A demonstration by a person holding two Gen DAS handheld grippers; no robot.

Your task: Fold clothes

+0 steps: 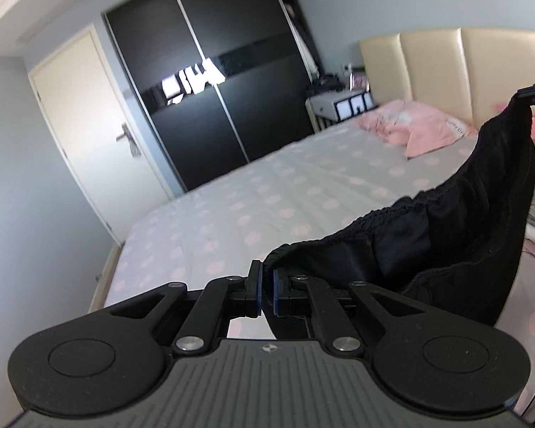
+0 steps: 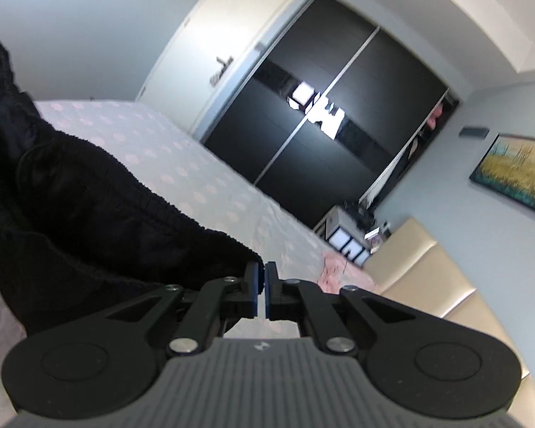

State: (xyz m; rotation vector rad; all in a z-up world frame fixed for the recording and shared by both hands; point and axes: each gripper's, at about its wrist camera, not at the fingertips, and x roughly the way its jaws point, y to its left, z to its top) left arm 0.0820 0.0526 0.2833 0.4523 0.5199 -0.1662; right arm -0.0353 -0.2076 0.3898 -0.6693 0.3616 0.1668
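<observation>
Between the pads of the left gripper [image 1: 266, 287], one end of the elastic waistband of the black shorts [image 1: 446, 235] is pinched. At the other end, the right gripper [image 2: 261, 290] clamps the same waistband. Slack fabric hangs between both tools above the dotted bed sheet [image 1: 253, 196], with a pink pillow [image 1: 415, 126] beyond, near the padded headboard [image 1: 435, 67].

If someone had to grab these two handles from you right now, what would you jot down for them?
Left gripper: shut on one end of the black garment's elastic waistband.
Right gripper: shut on the other end.
The garment hangs stretched between them, in the air over the dotted bed sheet.
Done: picked up and spread.
Left: lay it flat on the bed and fold it. No fold shows yet.
</observation>
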